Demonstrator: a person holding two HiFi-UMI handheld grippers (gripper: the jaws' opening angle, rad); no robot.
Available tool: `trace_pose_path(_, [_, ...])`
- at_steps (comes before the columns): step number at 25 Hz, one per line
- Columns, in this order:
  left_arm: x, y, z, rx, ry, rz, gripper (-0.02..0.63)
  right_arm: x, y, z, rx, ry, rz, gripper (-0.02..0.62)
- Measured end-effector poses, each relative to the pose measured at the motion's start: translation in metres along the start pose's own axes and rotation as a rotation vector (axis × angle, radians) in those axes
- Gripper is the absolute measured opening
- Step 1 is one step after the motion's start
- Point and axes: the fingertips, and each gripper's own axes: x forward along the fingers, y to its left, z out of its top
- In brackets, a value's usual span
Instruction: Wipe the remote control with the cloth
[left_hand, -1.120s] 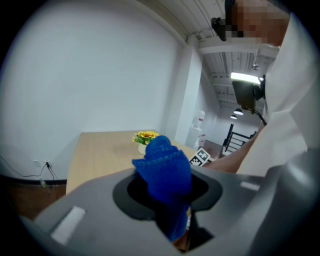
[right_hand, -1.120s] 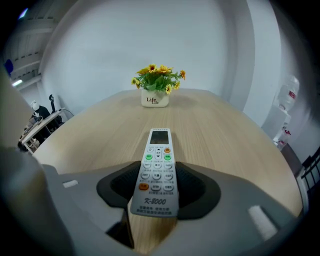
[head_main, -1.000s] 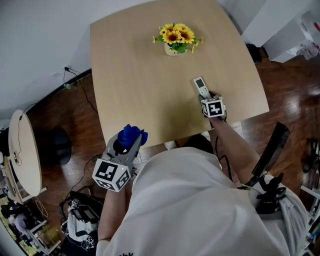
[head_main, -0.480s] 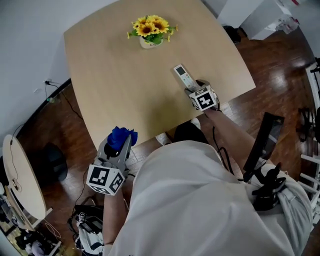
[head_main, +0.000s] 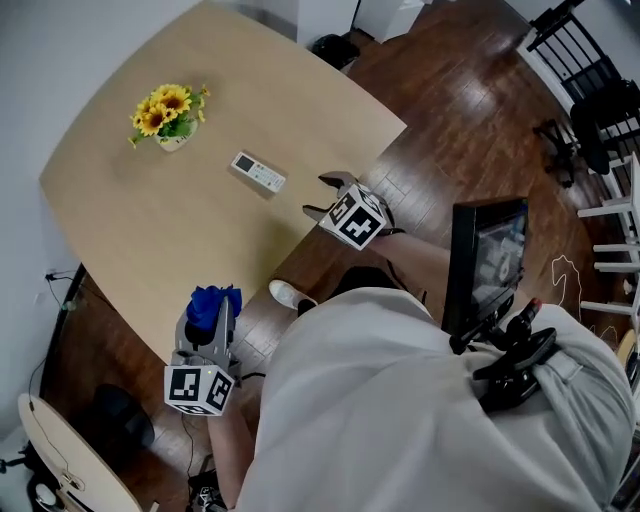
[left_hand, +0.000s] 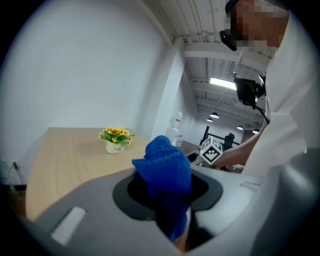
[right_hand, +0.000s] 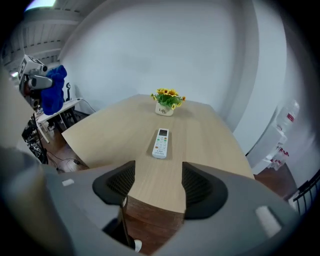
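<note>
**Head view.** The remote control (head_main: 259, 172) lies flat on the wooden table (head_main: 150, 240), between the potted sunflowers (head_main: 167, 112) and the near table edge. The right gripper (head_main: 318, 194) hovers at that edge, just off the remote and not touching it. The left gripper (head_main: 212, 318) is held beyond the table's left corner, well apart from the remote, with the blue cloth (head_main: 207, 303) bunched at its tip.

**Left gripper view.** The jaws are clamped on the blue cloth (left_hand: 165, 170), which stands up in a bundle between them.

**Right gripper view.** The jaws stand apart with nothing between them. The remote (right_hand: 160, 143) lies ahead on the tabletop, face up, beyond the jaw tips.
</note>
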Motion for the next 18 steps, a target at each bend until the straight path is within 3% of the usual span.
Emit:
trace_pose_path(6, [0.017, -0.087, -0.009, 0.044, -0.008, -0.007, 0.144, -0.065, 0.004, -0.028, 0.010, -0.090, 0.086, 0.290])
trace_pose_path(11, [0.020, -0.190, -0.028, 0.035, -0.007, 0.040, 0.144, -0.135, 0.004, -0.086, -0.036, -0.132, 0.145, 0.290])
trace_pose_path(15, [0.013, -0.258, -0.054, 0.000, 0.026, 0.068, 0.144, -0.180, 0.008, -0.133, -0.091, -0.144, 0.175, 0.290])
trace_pose_path(18, [0.000, -0.290, -0.076, 0.017, 0.085, 0.065, 0.144, -0.206, 0.023, -0.164, -0.083, -0.146, 0.208, 0.290])
